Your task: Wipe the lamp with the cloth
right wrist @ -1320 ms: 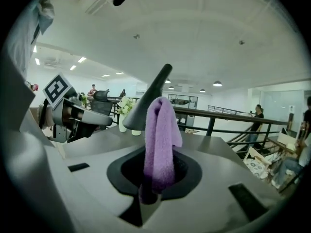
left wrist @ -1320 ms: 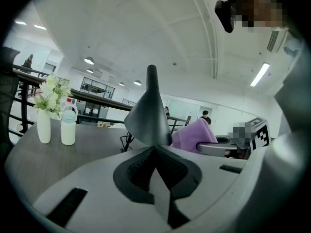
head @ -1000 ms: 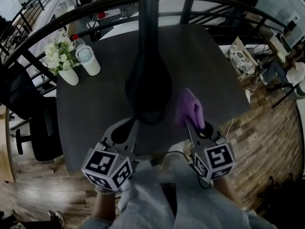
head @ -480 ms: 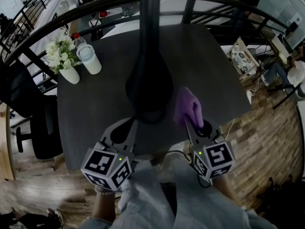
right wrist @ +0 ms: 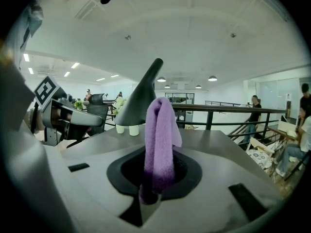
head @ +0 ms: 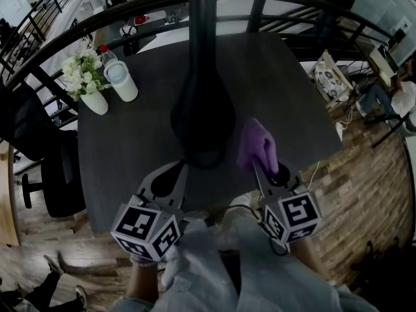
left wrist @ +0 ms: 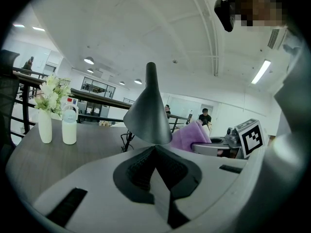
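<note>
One dark table is carrying the lamp, its shade hanging near the front edge. The left gripper is hovering with jaws together, empty. The right gripper is pinching the purple cloth just beside the shade (contact unclear). Wiping seems about to begin, so next comes pressing the cloth sideways onto the shade.

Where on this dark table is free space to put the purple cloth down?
Bare: the dark table at right, between the black cone-shaded lamp and the edge; also left of it, nearer than the white flower vase and white bottle. Crowded: the far left corner and the near edge, at the left gripper and right gripper holding the purple cloth.
</note>
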A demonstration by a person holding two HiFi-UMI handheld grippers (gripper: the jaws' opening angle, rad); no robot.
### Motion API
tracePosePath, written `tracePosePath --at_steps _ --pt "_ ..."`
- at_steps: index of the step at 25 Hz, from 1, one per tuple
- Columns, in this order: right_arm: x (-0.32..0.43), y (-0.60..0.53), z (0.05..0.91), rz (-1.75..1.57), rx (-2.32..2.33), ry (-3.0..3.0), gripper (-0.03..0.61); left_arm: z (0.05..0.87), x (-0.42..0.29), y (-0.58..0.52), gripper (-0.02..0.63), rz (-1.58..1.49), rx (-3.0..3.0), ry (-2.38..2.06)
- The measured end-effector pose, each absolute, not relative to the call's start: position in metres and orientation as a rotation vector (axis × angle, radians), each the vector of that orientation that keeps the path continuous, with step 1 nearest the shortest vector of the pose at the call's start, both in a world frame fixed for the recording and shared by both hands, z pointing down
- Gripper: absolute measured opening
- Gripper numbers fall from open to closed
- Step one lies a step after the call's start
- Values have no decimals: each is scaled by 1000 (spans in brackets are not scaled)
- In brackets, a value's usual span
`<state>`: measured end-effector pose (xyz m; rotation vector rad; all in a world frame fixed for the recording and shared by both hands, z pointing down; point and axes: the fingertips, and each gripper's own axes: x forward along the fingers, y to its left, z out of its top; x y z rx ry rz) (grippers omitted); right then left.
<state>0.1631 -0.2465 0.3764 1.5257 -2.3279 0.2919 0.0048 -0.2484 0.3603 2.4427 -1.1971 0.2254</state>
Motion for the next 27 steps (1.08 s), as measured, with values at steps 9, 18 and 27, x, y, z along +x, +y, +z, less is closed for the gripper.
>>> tracePosePath --at_steps 9,18,27 --pt "158 -247 376 291 1510 -2335 51 358 1 -247 12 222 2432 -1210" --pt "153 -246 377 301 1488 -2342 51 359 -1 -243 12 226 2422 -1224" --pt "150 -245 380 291 1475 -2353 50 360 -4 -241 12 227 2415 -1233"
